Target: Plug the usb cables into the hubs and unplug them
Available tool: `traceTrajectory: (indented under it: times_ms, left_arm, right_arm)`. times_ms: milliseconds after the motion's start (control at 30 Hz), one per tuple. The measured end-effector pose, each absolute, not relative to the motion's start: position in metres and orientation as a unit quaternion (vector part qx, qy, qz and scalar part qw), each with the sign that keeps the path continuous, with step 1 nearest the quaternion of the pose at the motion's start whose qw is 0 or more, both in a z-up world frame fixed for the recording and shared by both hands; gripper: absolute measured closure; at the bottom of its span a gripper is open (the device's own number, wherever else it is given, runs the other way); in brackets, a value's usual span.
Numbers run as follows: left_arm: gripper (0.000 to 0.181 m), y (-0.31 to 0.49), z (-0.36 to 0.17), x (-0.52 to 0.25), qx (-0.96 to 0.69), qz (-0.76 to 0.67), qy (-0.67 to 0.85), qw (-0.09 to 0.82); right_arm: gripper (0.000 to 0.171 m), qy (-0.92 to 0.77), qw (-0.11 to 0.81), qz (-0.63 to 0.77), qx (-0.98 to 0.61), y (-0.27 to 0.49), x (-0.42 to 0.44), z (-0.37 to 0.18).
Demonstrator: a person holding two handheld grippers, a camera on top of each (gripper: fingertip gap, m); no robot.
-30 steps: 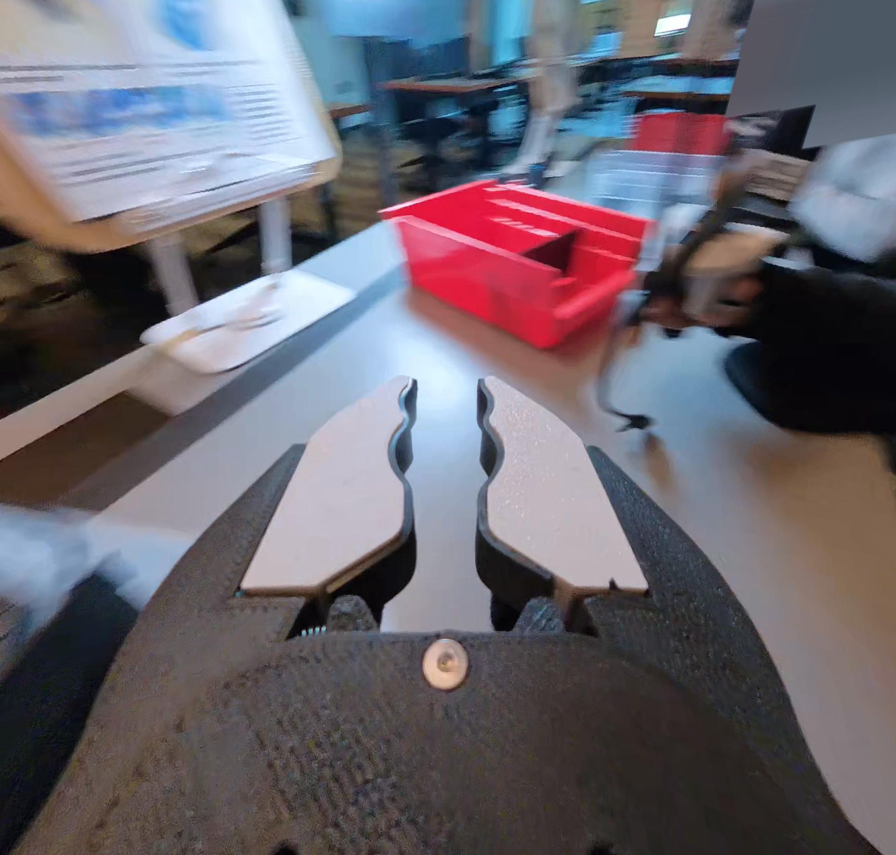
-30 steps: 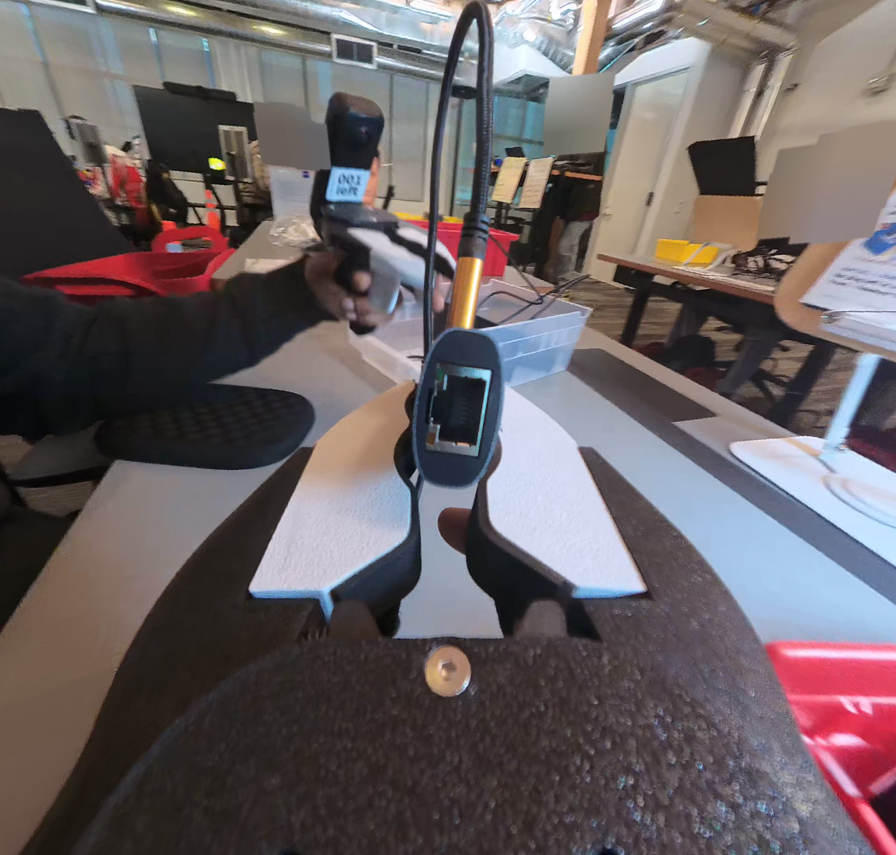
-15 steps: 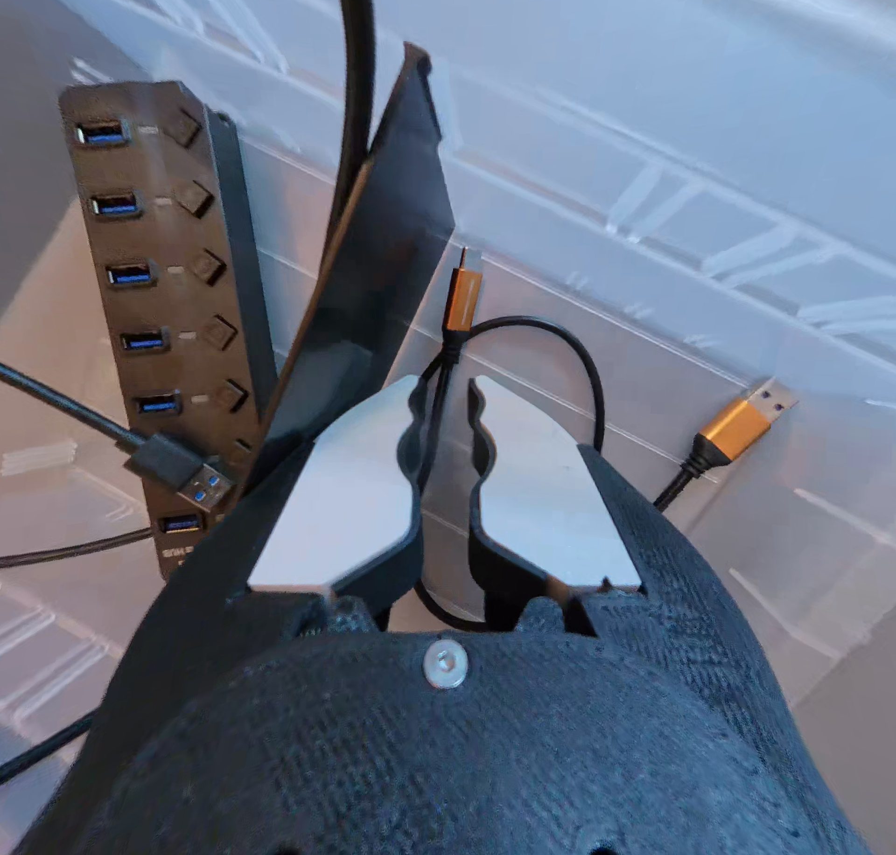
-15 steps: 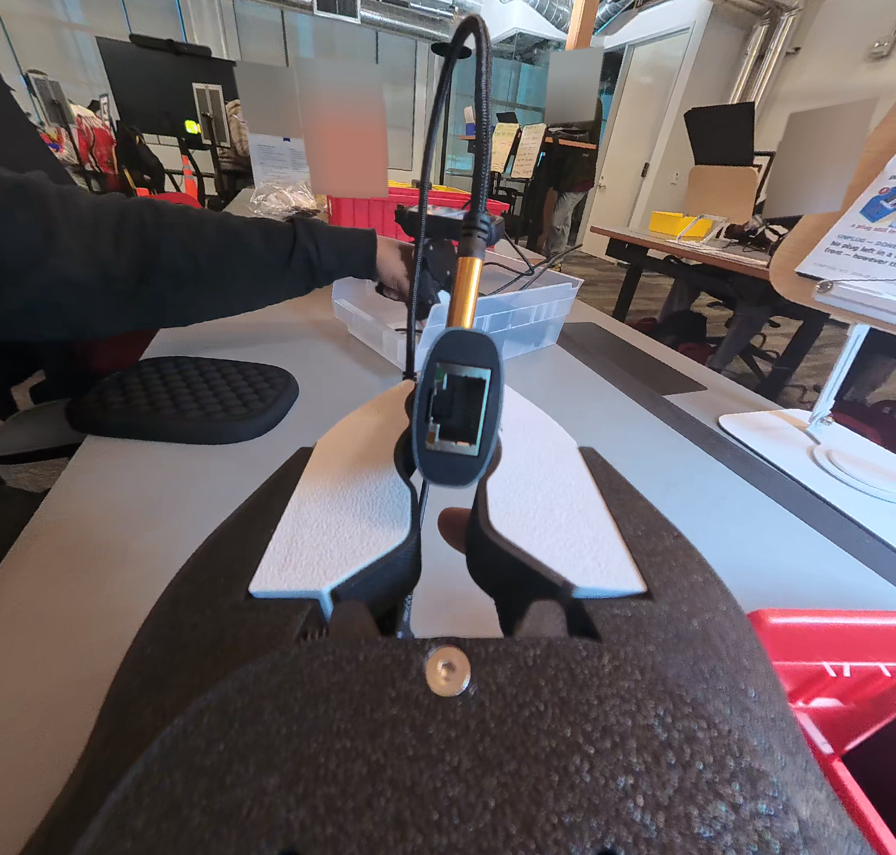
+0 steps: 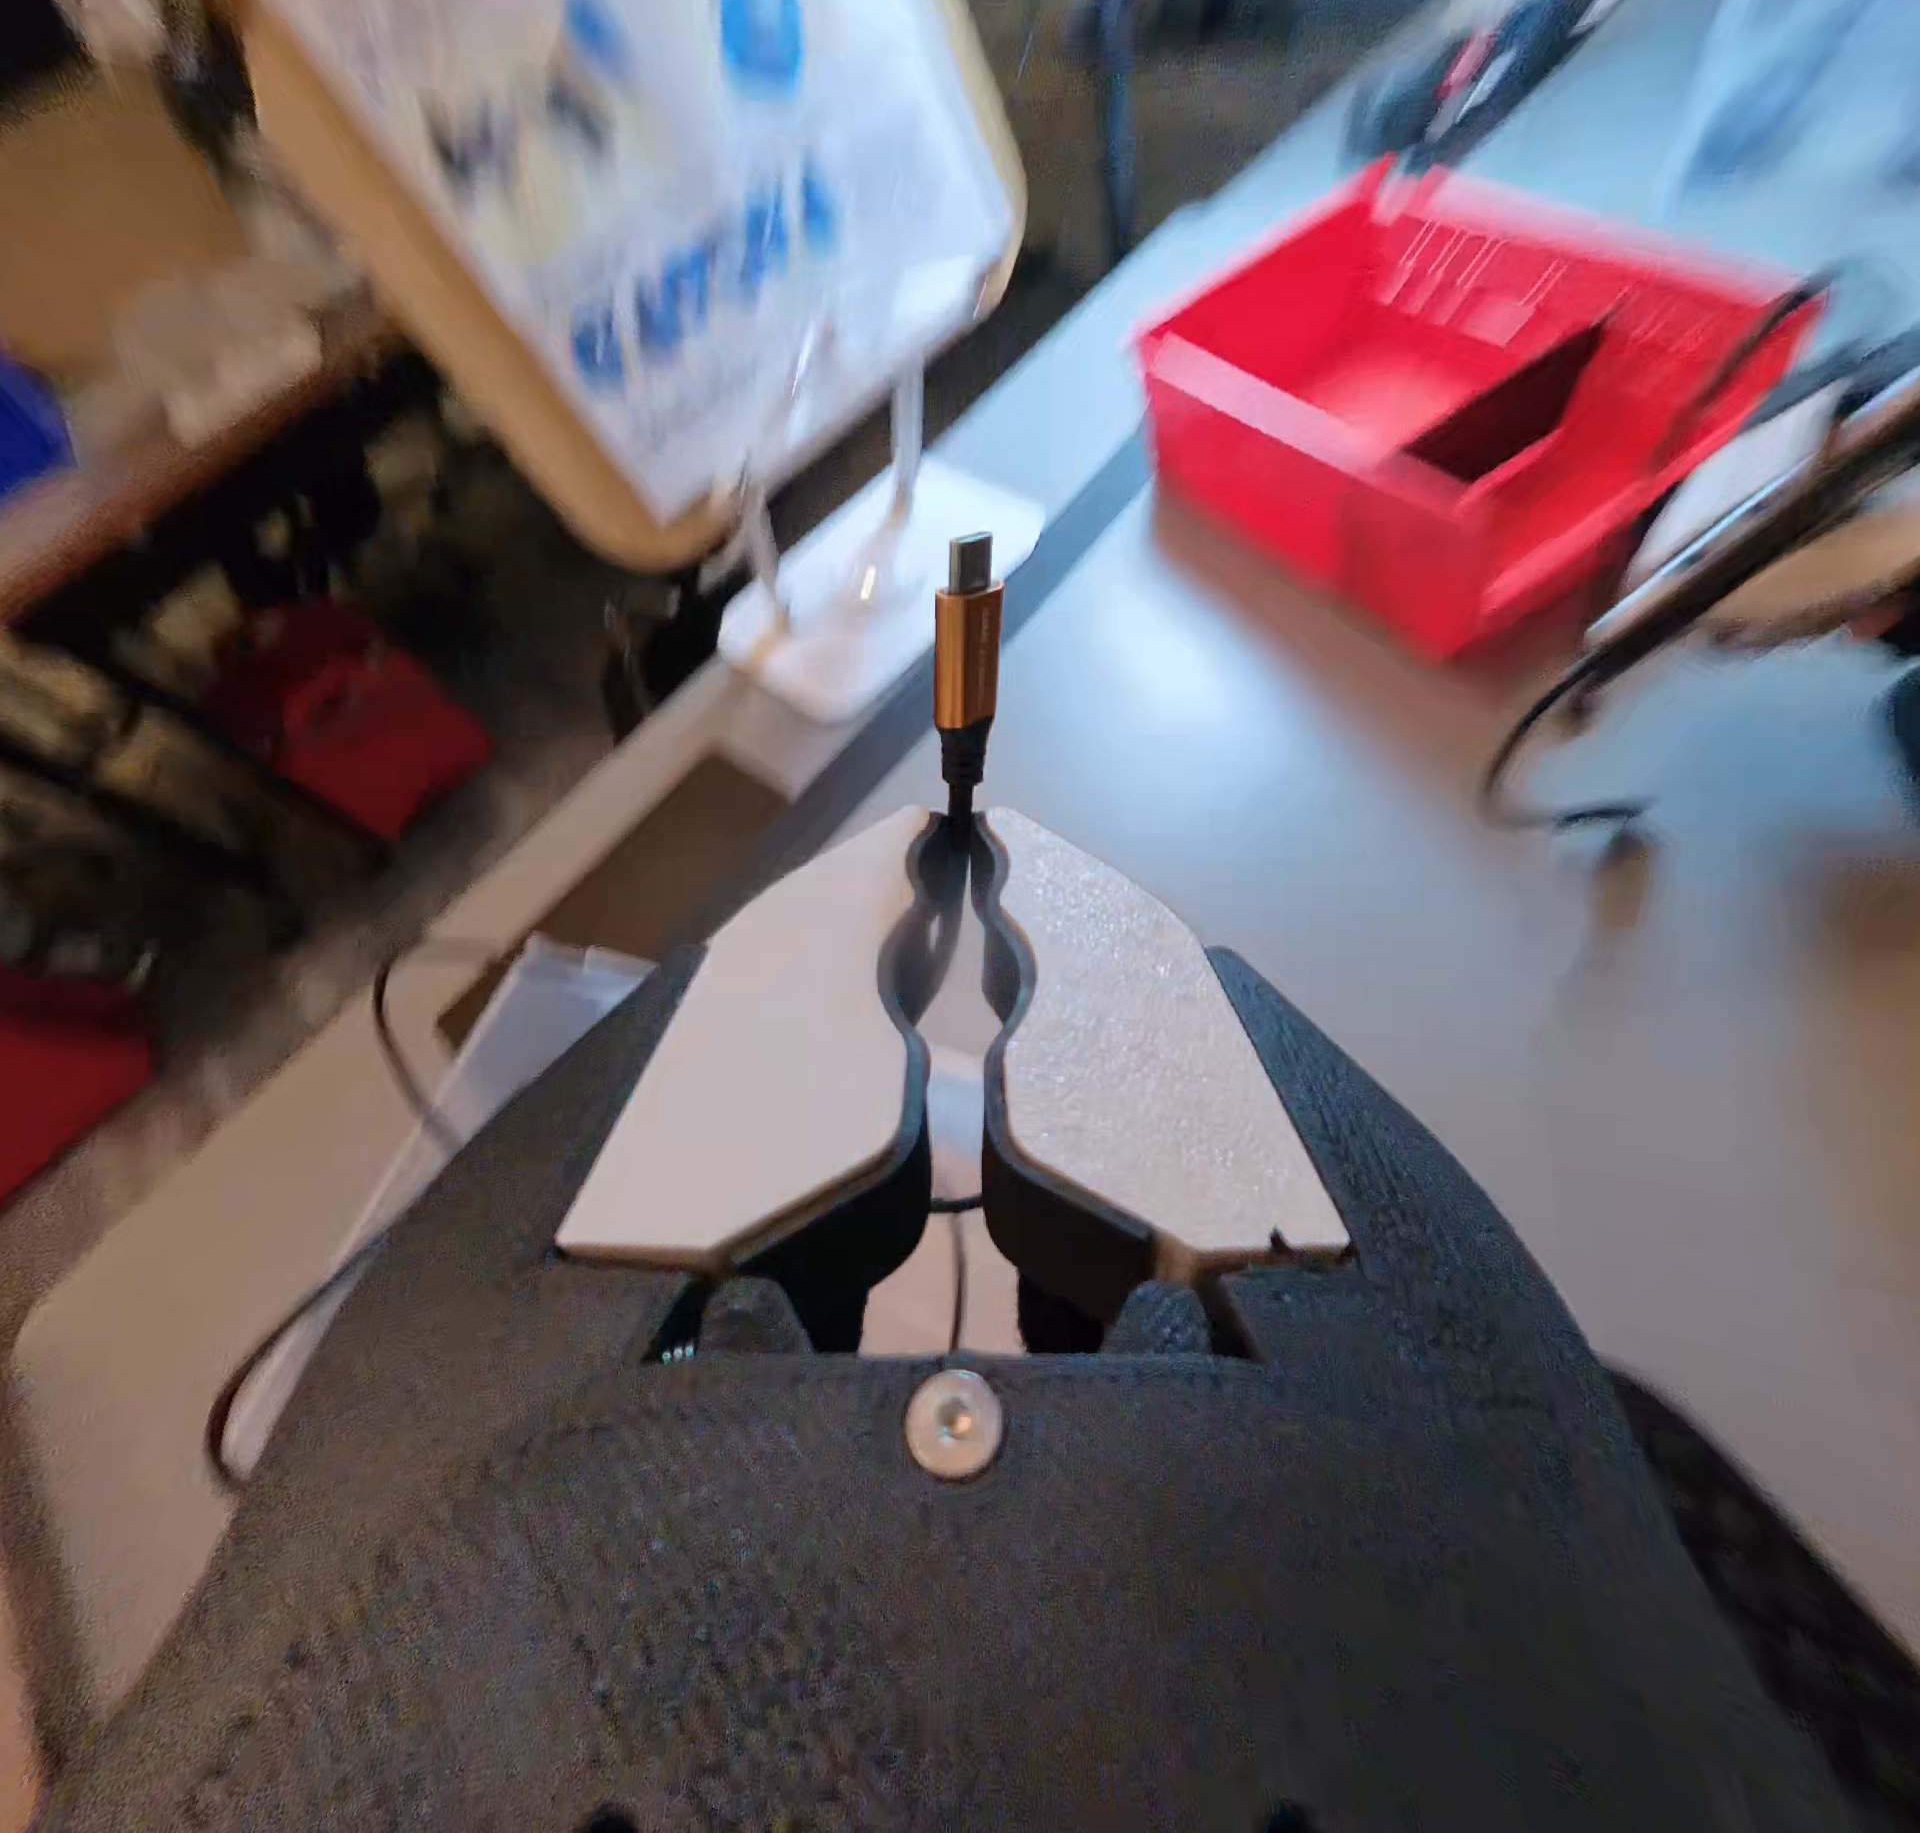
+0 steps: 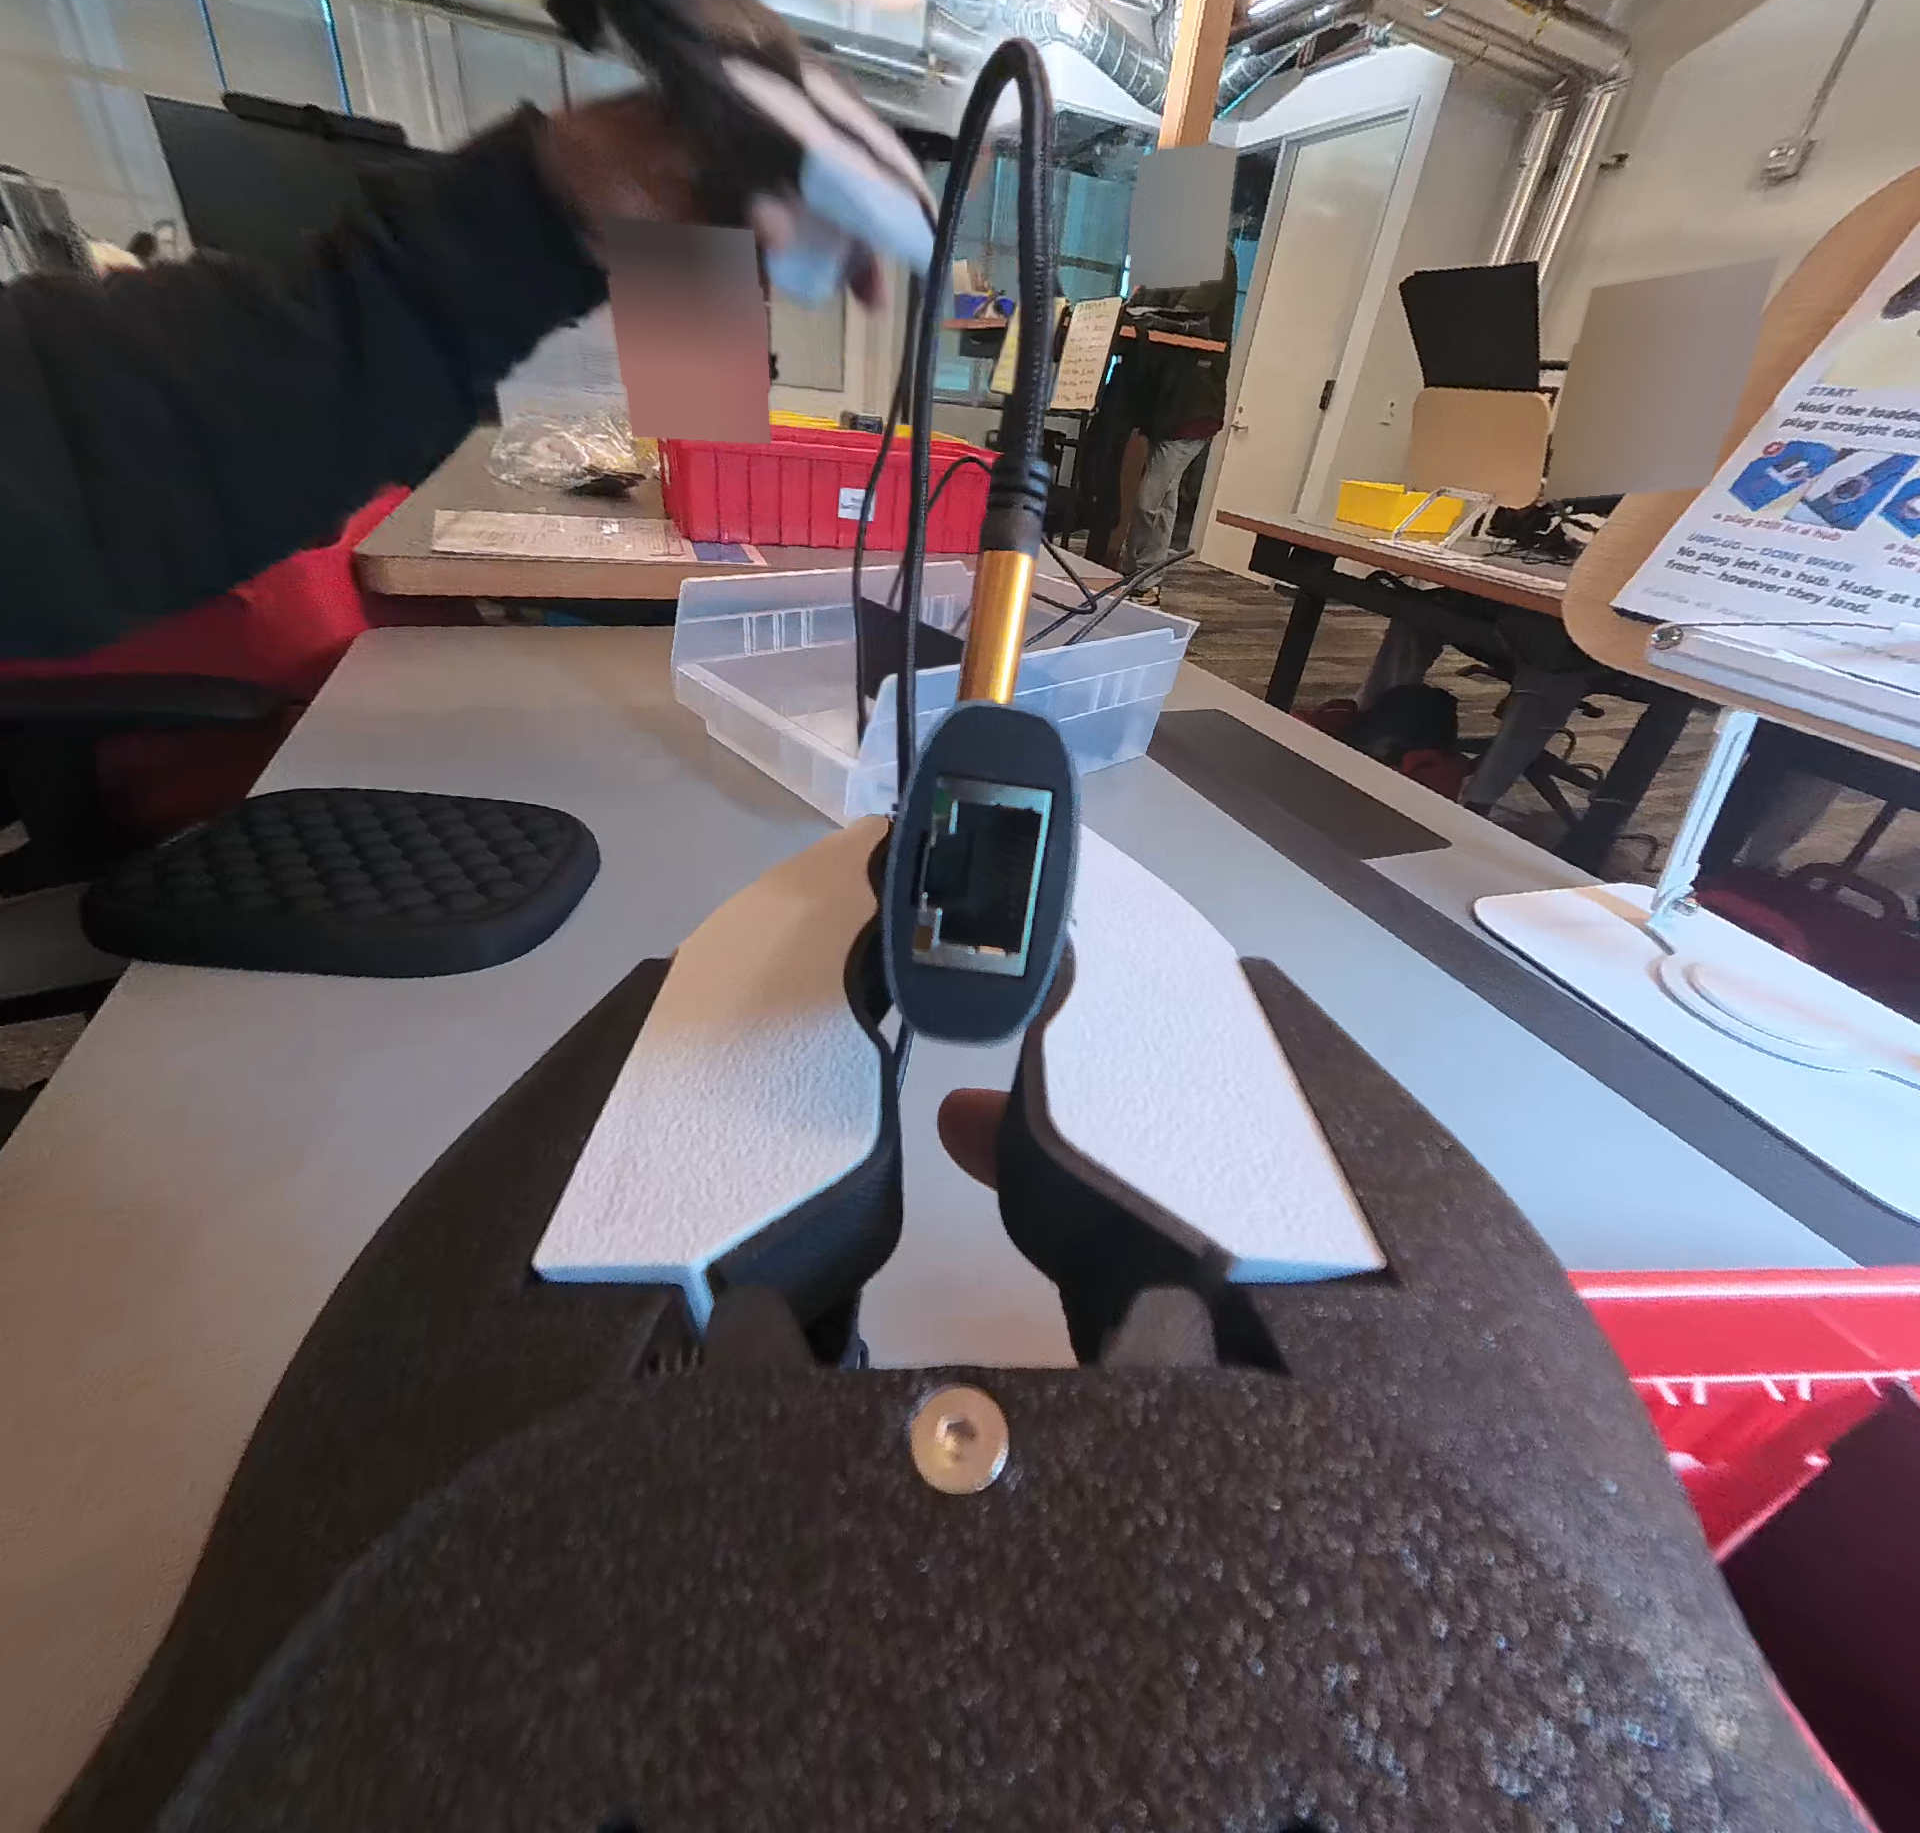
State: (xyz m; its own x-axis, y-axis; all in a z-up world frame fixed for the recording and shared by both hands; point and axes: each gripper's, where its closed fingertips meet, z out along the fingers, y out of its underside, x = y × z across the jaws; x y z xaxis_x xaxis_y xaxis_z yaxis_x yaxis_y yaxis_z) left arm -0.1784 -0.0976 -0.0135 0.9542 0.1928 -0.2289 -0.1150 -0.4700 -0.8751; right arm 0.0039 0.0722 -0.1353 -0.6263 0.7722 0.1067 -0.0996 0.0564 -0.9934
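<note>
Presently left gripper (image 5: 958,833) clamps cable (image 5: 957,781), plug (image 5: 968,656) at 12 o'clock for insertion; right gripper (image 6: 961,848) grips hub (image 6: 980,869), steadying.

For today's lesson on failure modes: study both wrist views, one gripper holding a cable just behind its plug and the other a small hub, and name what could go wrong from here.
1. The left gripper pinches only the thin cable below the orange plug, so the plug may bend aside when pushed.
2. The hub stands tall in the right gripper and could tilt under insertion force.
3. The cable trailing to the clear bin might snag.
</note>
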Motion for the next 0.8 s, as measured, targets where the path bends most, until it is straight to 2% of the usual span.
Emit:
traceTrajectory:
  times_ms: [167,267,367,567,600,633,667,800]
  left_arm:
    - [0.177,-0.069,0.048,-0.1,-0.761,0.109,0.045,0.638]
    - [0.177,-0.058,0.047,-0.081,-0.759,0.062,0.041,0.647]
    - [0.177,-0.04,-0.007,-0.094,-0.812,0.02,-0.034,0.582]
    - [0.176,-0.025,-0.189,-0.105,-0.915,-0.068,-0.115,0.381]
    - [0.167,-0.025,-0.206,-0.104,-0.921,-0.073,-0.108,0.366]
    - [0.158,-0.024,-0.215,-0.104,-0.923,-0.07,-0.096,0.367]
    - [0.156,-0.022,-0.217,-0.104,-0.922,-0.056,-0.079,0.374]
    - [0.158,-0.016,-0.22,-0.06,-0.918,-0.044,0.073,0.387]
  right_arm:
    - [0.154,-0.631,0.363,0.629,-0.273,0.081,0.003,-0.131]
    - [0.154,-0.626,0.366,0.629,-0.281,0.088,0.002,-0.132]
    - [0.154,-0.626,0.369,0.624,-0.288,0.094,-0.001,-0.135]
    - [0.154,-0.628,0.373,0.617,-0.293,0.098,-0.003,-0.137]
    - [0.154,-0.629,0.374,0.615,-0.292,0.098,-0.003,-0.138]
    - [0.154,-0.631,0.375,0.614,-0.292,0.098,-0.003,-0.138]
    - [0.154,-0.632,0.375,0.612,-0.292,0.098,-0.003,-0.139]
    - [0.154,-0.633,0.371,0.611,-0.296,0.099,-0.005,-0.143]
